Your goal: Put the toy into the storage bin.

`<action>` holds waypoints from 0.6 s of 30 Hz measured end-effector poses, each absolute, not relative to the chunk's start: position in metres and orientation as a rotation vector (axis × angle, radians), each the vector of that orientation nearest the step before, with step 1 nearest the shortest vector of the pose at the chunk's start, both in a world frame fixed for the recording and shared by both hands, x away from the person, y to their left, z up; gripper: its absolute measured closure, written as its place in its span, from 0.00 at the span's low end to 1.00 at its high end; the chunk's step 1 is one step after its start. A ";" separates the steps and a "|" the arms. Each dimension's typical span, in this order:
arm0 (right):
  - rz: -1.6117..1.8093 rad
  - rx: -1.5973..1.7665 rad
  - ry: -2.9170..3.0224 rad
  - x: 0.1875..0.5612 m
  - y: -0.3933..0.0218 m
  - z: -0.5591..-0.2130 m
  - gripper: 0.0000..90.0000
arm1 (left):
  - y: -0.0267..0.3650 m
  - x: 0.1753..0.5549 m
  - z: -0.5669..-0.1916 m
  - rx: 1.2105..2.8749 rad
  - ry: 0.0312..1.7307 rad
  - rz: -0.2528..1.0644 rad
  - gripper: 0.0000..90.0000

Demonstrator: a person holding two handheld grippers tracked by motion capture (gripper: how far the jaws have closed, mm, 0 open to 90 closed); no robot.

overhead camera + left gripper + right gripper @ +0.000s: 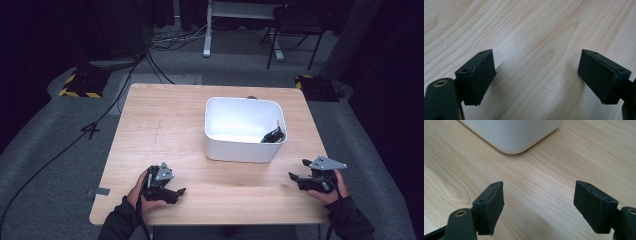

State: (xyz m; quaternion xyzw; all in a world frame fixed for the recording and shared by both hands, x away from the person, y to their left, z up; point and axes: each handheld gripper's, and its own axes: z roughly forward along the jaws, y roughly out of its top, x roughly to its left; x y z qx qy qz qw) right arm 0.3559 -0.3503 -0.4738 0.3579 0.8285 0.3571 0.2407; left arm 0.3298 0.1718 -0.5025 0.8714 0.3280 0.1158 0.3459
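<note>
Both grippers, left & right, rest low on the table, jaws apart w/ nothing between, likely idle since the black item lies inside the white bin.

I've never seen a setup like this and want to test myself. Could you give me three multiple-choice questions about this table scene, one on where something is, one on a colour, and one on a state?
1. Where does the dark bundle lie?
A. in the tub's near right corner
B. on the bare table
C. between the left gripper's jaws

2. What colour is the tub?
A. red
B. white
C. green

3. How do the right gripper's jaws stand?
A. clamped on the tub
C. apart, nothing between them
B. pressed flat together

Answers:
1 A: the high view shows it against the tub's inner wall, near right corner.
2 B: its walls are white in the high view and the right gripper view.
3 C: the right gripper view shows bare table between the pads.
</note>
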 end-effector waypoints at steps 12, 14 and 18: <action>0.981 1.017 2.278 0.343 -0.366 -0.484 0.27 | 0.172 0.330 -0.502 2.262 0.851 0.301 0.16; 0.985 1.034 2.283 0.341 -0.369 -0.485 0.27 | 0.172 0.330 -0.502 2.262 0.851 0.301 0.16; 0.997 1.057 2.280 0.338 -0.376 -0.489 0.27 | 0.172 0.330 -0.502 2.262 0.851 0.303 0.16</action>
